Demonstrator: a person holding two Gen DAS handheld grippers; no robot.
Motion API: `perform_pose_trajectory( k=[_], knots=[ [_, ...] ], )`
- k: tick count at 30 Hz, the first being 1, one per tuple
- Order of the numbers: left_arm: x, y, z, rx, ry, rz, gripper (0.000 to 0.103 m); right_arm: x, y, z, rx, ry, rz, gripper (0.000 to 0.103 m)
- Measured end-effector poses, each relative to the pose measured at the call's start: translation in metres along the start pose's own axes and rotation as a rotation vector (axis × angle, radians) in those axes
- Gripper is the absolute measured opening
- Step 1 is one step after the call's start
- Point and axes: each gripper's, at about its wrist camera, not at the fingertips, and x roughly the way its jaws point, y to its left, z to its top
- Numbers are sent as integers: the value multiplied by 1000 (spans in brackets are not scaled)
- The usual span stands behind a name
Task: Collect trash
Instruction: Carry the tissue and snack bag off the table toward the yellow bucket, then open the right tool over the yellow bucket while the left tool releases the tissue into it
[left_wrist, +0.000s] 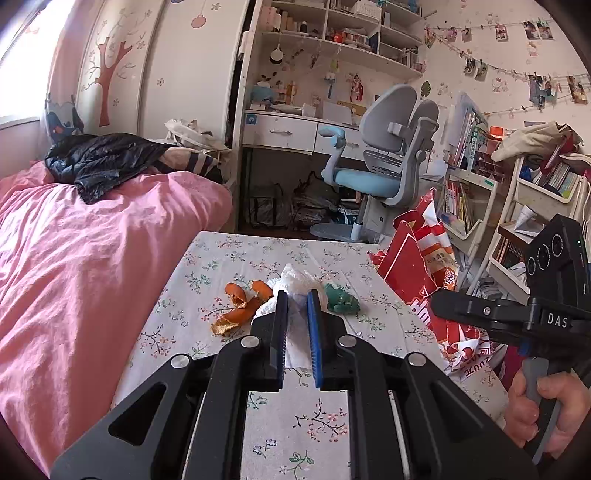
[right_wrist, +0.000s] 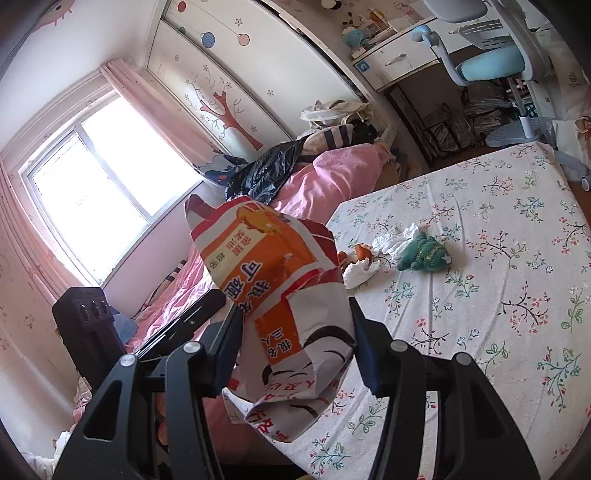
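A small table (left_wrist: 332, 424) under a floral cloth was shown beside a bed with pink bedding. Near the middle of the cloth a little heap of trash was seen: curled orange peel (left_wrist: 240, 308), a crumpled white tissue (left_wrist: 295, 286) and a green scrap (left_wrist: 341, 302), the tissue lying between the other two and touching or nearly touching both.

The left gripper (left_wrist: 297, 306) was held low over the table, its jaws nearly closed. White tissue was seen in the narrow gap between them, so the tissue was judged to be pinched, though contact at the pads could not be fully confirmed.

The right gripper (right_wrist: 295, 332) was clamped on a red, orange and white printed bag (right_wrist: 273, 280), raised at the table's near edge; it was judged to be the container for the trash.

The tissue was judged light, soft and easily torn, best taken at its thickest bunch. The peel was judged light and brittle, best gripped across a curled edge. The bag was judged thin and floppy, so its mouth would sag unless held near the rim.
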Motion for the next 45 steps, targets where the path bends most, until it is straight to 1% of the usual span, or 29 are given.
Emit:
perform_pose_trajectory(
  k=[14,22,31,36,45],
  knots=[
    [-29,-7,-4,4,-35,-21,11,-7,22,-9,-17,-12,26,53],
    [-50,-9,-11,-12,-49,-37,11,-15,44,-32,-40,-5,32,54],
    [-74,-5,-18,-27,-65,-44,11,-22,57,-52,-33,-10,44,54],
    [-83,-1,-19,-41,-73,-43,11,-22,62,-65,-20,12,46,54],
    [-96,4,-21,-54,-84,-43,11,-19,66,-101,25,86,38,55]
  ],
)
